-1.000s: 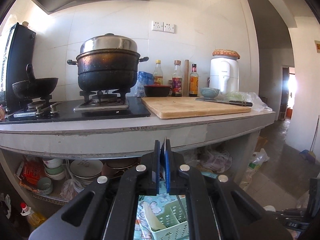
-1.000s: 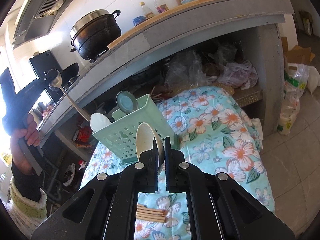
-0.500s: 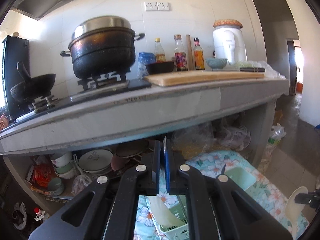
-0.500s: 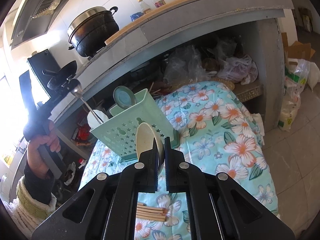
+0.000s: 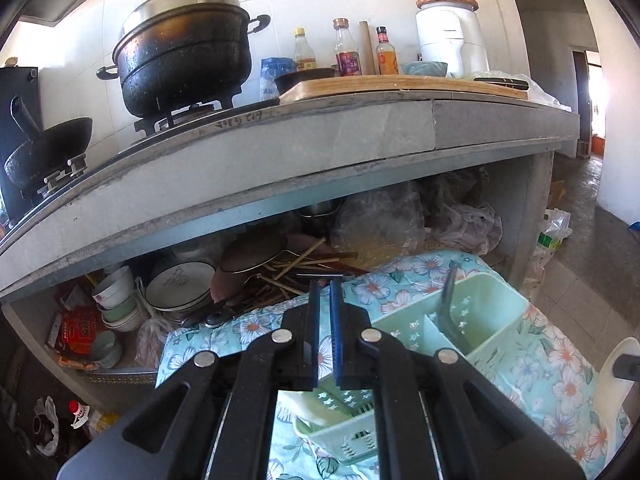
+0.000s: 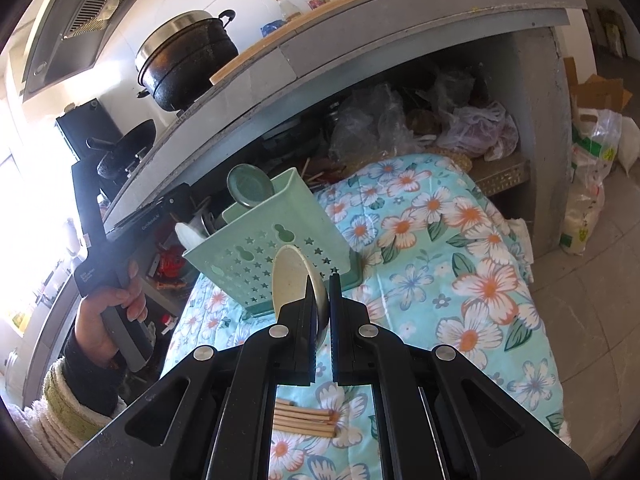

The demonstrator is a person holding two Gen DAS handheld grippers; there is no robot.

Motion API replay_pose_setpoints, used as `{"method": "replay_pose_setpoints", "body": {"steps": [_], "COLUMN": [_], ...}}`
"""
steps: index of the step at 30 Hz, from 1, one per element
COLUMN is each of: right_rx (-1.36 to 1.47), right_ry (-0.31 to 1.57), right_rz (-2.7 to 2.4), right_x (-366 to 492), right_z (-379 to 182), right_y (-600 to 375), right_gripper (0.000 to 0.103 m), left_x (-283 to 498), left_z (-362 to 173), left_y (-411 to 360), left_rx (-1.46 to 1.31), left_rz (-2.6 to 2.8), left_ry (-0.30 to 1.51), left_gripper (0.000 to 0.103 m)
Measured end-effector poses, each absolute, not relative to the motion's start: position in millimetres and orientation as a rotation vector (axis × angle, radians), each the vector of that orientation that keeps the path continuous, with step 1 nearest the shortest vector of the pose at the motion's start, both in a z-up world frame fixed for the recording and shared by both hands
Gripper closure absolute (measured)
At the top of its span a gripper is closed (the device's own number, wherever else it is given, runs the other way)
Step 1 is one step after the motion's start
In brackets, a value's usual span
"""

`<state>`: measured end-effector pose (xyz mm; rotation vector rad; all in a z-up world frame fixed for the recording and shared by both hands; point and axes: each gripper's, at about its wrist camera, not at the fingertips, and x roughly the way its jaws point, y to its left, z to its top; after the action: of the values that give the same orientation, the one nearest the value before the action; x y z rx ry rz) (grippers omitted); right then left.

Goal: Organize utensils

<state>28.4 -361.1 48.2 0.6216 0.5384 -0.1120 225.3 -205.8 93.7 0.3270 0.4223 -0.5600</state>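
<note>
Jaws of right gripper clamp cream spoon; caddy beyond.

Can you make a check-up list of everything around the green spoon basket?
Surface: floral cloth, spread flat.
Job's things: green caddy upright on the cloth, with a green spoon and a white spoon in it; chopsticks lying loose on the cloth.
Clutter: plastic bags and stacked bowls under the counter.
Grippers: right gripper shut on a cream spoon; left gripper shut at the caddy's far side, a grip cannot be told.
Cables: nothing seen.
Surroundings: black pot on the stove, tiled floor.
</note>
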Motion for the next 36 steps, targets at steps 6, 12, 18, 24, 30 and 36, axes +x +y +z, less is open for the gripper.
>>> {"method": "replay_pose_setpoints", "body": {"steps": [6, 12, 18, 24, 30, 36], "right_rx": [0.628, 0.628, 0.628, 0.625, 0.628, 0.628], "right_ry": [0.535, 0.530, 0.522, 0.521, 0.515, 0.515], "right_rz": [-0.118, -0.118, -0.115, -0.113, -0.105, -0.101], "right_x": [27, 26, 26, 26, 27, 28], "right_z": [48, 49, 51, 51, 53, 54], "right_y": [-362, -362, -361, -359, -357, -355], "right_gripper": [0.099, 0.099, 0.099, 0.099, 0.099, 0.099], "left_x": [217, 199, 177, 160, 145, 137], "left_z": [104, 117, 124, 116, 102, 90], "left_y": [-199, -184, -164, -141, -129, -122], "left_rx": [0.287, 0.244, 0.229, 0.188, 0.195, 0.213], "left_rz": [-0.570, -0.581, -0.580, -0.580, -0.572, -0.563], "left_ry": [0.412, 0.410, 0.418, 0.464, 0.487, 0.506], "left_gripper": [0.086, 0.059, 0.036, 0.020, 0.008, 0.006]}}
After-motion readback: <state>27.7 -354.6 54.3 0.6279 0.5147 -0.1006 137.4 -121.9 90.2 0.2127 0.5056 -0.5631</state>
